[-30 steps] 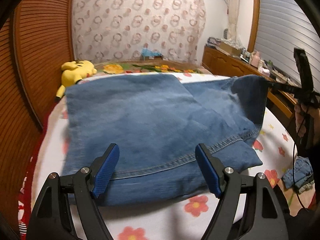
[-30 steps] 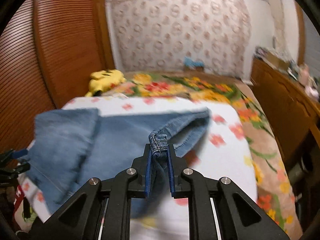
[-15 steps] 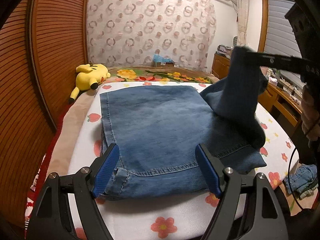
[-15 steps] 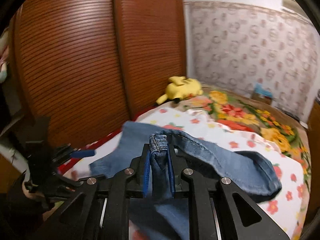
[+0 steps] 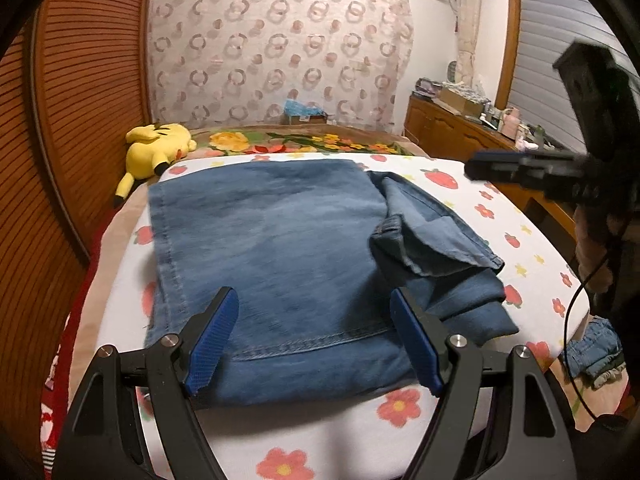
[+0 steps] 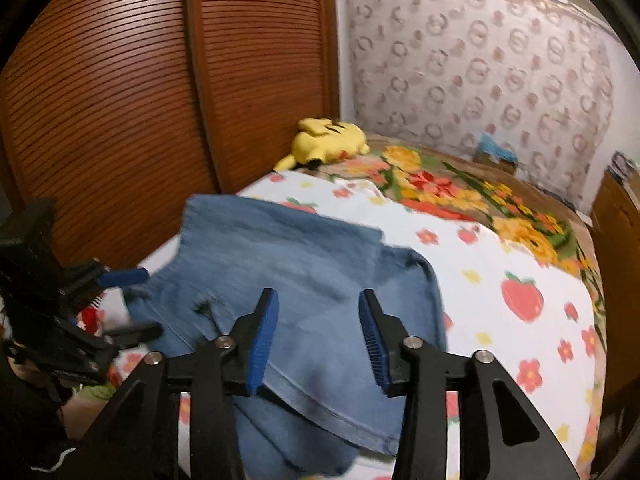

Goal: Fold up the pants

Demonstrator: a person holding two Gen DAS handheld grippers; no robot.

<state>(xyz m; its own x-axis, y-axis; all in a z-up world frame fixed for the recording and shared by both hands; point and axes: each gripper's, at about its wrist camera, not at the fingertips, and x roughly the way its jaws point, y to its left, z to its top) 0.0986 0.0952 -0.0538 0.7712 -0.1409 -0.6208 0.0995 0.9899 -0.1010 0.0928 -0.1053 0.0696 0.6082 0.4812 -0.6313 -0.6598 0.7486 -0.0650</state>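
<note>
Blue denim pants [image 5: 272, 248] lie folded on the flowered bed sheet, with a crumpled waistband part [image 5: 432, 240] resting on their right side. My left gripper [image 5: 314, 340] is open and empty just above the near hem. My right gripper [image 6: 318, 336] is open and empty above the pants [image 6: 304, 264]. In the left wrist view the right gripper [image 5: 532, 172] hangs at the right, above the sheet. In the right wrist view the left gripper [image 6: 120, 280] is at the left edge.
A yellow plush toy [image 5: 156, 148] lies at the far left by the wooden slatted wardrobe [image 6: 120, 92]. A flowered blanket [image 6: 480, 192] covers the bed's far end. A wooden dresser [image 5: 452, 132] stands at the right. More denim [image 5: 592, 352] lies on the floor.
My right gripper carried the pant end over to the left, opened and let it drop onto the folded pants. My left gripper stayed open by the near hem.
</note>
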